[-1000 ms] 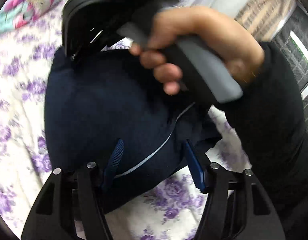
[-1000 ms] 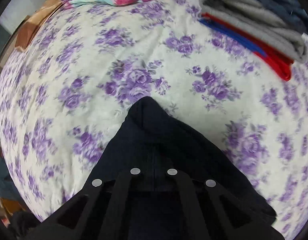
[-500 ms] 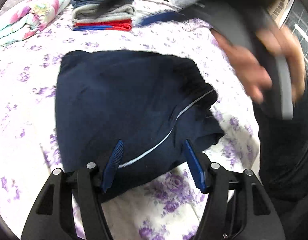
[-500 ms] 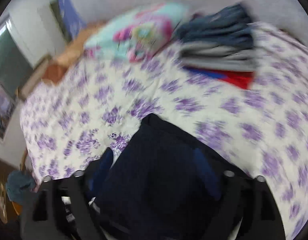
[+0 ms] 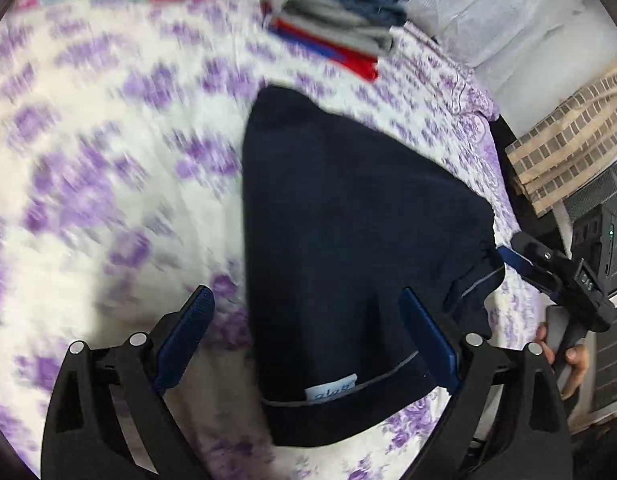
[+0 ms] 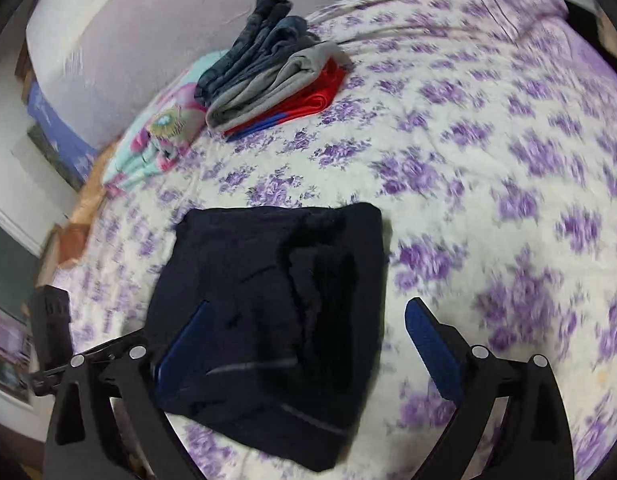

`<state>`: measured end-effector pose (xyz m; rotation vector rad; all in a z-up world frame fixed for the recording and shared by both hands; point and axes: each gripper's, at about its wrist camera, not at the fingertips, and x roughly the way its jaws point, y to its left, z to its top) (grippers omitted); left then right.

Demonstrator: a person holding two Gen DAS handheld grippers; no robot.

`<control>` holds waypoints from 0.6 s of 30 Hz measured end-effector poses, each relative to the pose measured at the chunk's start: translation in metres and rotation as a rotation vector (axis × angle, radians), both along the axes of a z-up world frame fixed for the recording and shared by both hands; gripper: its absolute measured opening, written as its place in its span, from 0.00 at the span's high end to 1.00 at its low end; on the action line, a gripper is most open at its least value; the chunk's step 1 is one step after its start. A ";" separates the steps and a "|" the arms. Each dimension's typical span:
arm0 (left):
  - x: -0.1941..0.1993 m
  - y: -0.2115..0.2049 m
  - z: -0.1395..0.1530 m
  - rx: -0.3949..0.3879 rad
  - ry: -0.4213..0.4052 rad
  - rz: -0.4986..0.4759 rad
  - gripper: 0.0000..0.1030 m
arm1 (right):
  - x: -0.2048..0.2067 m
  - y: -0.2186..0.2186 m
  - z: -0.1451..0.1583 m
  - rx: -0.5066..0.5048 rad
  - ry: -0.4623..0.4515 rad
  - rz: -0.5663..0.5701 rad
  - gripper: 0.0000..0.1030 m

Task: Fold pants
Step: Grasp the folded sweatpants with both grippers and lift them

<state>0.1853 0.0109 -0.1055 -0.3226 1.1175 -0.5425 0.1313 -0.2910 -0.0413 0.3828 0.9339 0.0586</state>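
Dark navy pants [image 5: 348,232] lie folded into a thick square on the floral bed sheet [image 5: 88,160]. A grey stripe and a small white label show at their near edge. My left gripper [image 5: 306,332] hovers over that near edge, its jaws opening wide; cloth lies between the blue pads without being pressed. In the right wrist view the same pants [image 6: 276,288] lie under my right gripper [image 6: 306,338], whose jaws are also opening and grip nothing. Part of the right gripper [image 5: 548,268], held by a hand [image 5: 568,356], shows at the bed's right side.
A stack of folded clothes [image 6: 276,72], blue, grey and red, sits at the far side of the bed [image 6: 508,160]. A folded floral blanket [image 6: 160,136] lies beside it. The mattress edge and a woven patterned cloth [image 5: 568,144] are to the right.
My left gripper has let go of the pants' edge and spread its jaws. The right gripper released the cloth and drew back, out of the left camera's way, to the bed's right side.
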 end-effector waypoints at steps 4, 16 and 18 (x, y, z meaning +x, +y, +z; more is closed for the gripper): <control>-0.005 -0.004 -0.007 0.010 -0.004 -0.023 0.12 | 0.006 0.018 -0.023 -0.156 0.108 0.014 0.06; 0.020 -0.022 -0.012 -0.088 0.071 -0.069 0.06 | -0.002 -0.001 -0.054 0.311 0.145 0.085 0.21; 0.015 -0.027 -0.005 -0.046 0.033 -0.071 0.21 | -0.009 0.010 -0.044 0.206 0.098 0.099 0.40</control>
